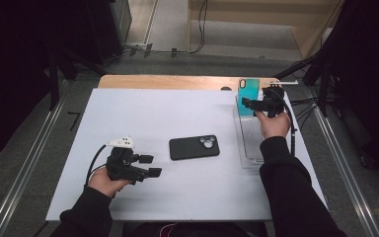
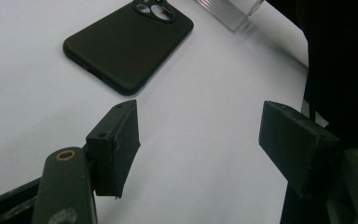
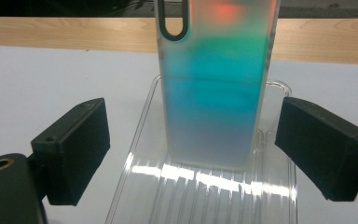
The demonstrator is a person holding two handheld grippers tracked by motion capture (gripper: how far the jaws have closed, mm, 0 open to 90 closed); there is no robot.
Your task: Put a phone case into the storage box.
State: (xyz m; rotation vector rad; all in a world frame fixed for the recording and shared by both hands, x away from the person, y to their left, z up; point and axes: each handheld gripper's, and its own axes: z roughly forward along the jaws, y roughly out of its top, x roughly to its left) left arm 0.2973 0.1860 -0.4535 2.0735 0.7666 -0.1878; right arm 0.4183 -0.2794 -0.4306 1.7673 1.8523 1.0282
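A black phone [image 1: 194,147] lies flat, camera side up, on the white tabletop [image 1: 153,113]. My left gripper [image 1: 150,165] rests on the table to the left of it, jaws open and empty. In the left gripper view the phone [image 2: 128,44] lies ahead of the gripper [image 2: 200,135], apart from it. A teal, translucent phone case [image 1: 249,94] stands upright at the far end of a clear ribbed rack [image 1: 250,143]. My right gripper [image 1: 250,104] is held just in front of it. In the right gripper view the gripper [image 3: 196,130] stands open, its jaws either side of the case [image 3: 216,88] without touching it, over the rack [image 3: 205,196].
A wooden strip [image 1: 168,81] runs along the table's far edge. The rack sits close to the table's right edge. Metal floor rails [image 1: 24,163] flank the table, and cables [image 1: 306,106] lie off its far right corner. A corner of the rack [image 2: 228,11] is visible beyond the phone.
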